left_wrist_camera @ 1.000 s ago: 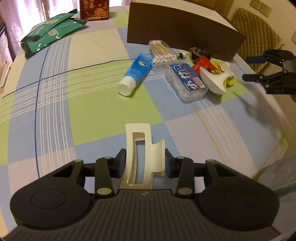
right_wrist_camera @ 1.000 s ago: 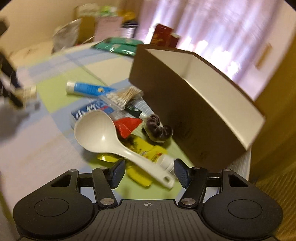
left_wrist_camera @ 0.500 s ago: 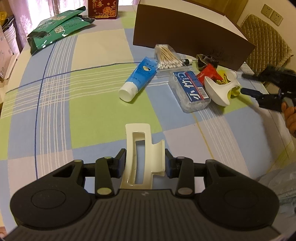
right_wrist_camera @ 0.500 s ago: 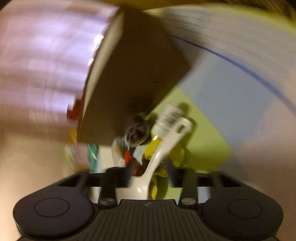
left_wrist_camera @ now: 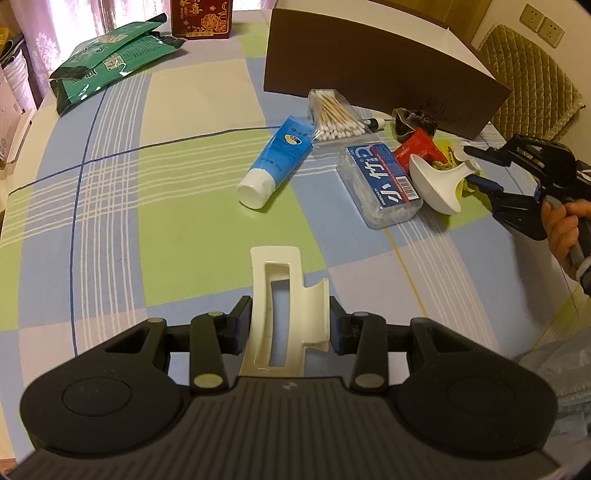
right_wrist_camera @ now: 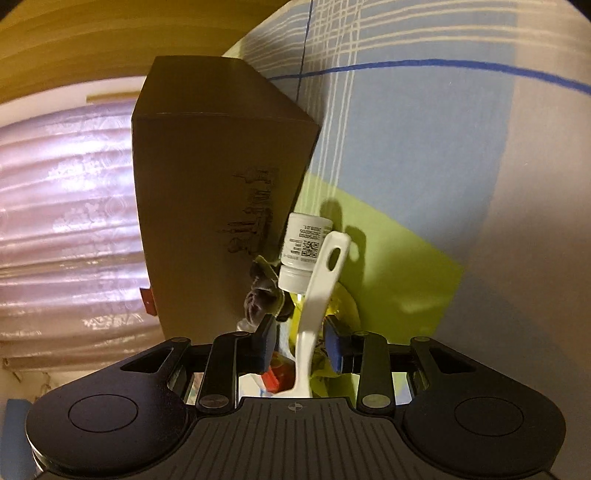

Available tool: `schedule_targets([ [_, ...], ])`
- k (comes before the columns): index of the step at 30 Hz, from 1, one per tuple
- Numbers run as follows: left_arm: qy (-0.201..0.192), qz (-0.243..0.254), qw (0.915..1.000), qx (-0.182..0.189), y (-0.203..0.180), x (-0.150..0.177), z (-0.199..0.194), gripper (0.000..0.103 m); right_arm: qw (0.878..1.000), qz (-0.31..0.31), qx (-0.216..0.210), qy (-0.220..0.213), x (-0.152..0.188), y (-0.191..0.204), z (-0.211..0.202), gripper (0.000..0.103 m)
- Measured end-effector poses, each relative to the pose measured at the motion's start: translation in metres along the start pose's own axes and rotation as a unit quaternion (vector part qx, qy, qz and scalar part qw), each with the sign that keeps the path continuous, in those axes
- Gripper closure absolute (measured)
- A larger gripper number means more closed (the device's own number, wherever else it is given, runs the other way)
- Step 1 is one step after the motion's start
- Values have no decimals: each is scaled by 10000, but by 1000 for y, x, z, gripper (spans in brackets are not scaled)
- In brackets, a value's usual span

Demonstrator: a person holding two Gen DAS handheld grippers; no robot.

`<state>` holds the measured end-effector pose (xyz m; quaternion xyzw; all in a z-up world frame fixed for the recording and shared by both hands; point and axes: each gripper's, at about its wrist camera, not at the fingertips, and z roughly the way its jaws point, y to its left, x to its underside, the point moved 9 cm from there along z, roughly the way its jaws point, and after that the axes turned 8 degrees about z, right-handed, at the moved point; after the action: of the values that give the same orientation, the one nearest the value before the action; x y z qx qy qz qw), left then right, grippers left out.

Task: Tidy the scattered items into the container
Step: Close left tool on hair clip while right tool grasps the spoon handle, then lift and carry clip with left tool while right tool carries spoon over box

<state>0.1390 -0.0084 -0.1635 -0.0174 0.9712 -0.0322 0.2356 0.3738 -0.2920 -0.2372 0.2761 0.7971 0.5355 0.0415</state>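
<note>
My left gripper (left_wrist_camera: 286,325) is shut on a cream hair claw clip (left_wrist_camera: 284,306), held above the checked tablecloth. The brown box (left_wrist_camera: 369,70) stands at the far side. In front of it lie a blue tube (left_wrist_camera: 279,160), cotton swabs (left_wrist_camera: 332,114), a clear floss-pick case (left_wrist_camera: 382,182), a red packet (left_wrist_camera: 419,146) and a white spoon (left_wrist_camera: 441,182). My right gripper (right_wrist_camera: 301,339) is rolled sideways with its jaws on either side of the spoon's handle (right_wrist_camera: 317,295), with gaps still showing. It also shows in the left wrist view (left_wrist_camera: 480,166). A small white bottle (right_wrist_camera: 303,251) lies beside the box (right_wrist_camera: 218,192).
Green packets (left_wrist_camera: 107,62) and a red tin (left_wrist_camera: 201,16) lie at the far left of the table. A dark hair scrunchie (left_wrist_camera: 410,120) and yellow wrappers (left_wrist_camera: 448,155) sit near the spoon. A padded chair (left_wrist_camera: 532,74) stands behind the box at right.
My right gripper has come down to the pile, rolled sideways, and closed in around the spoon's handle. My left gripper has held the clip still, rising slightly.
</note>
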Motion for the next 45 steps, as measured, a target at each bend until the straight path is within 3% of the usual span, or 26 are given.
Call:
schedule_targets([
  [3,-22,34,10000,8,1,1,-2,67,9998,147,-95,-71,-1,-4,-2,96],
  [12,-149,134,9997,109,5,1,-8,67,9982,203,-507,-261,11,8,-43,96],
  [19,-336,231,9988,267,0,-16,-20,67,9967,-453,-624,-250,25,41,-67,96],
  [31,-857,694,9929,452,-28,-91,-32,67,9902,-1159,-739,-231,19,93,-79,96],
  [45,-1674,1322,9768,209,-51,-207,-45,67,9708,-2041,-1221,-307,-25,197,-64,96],
])
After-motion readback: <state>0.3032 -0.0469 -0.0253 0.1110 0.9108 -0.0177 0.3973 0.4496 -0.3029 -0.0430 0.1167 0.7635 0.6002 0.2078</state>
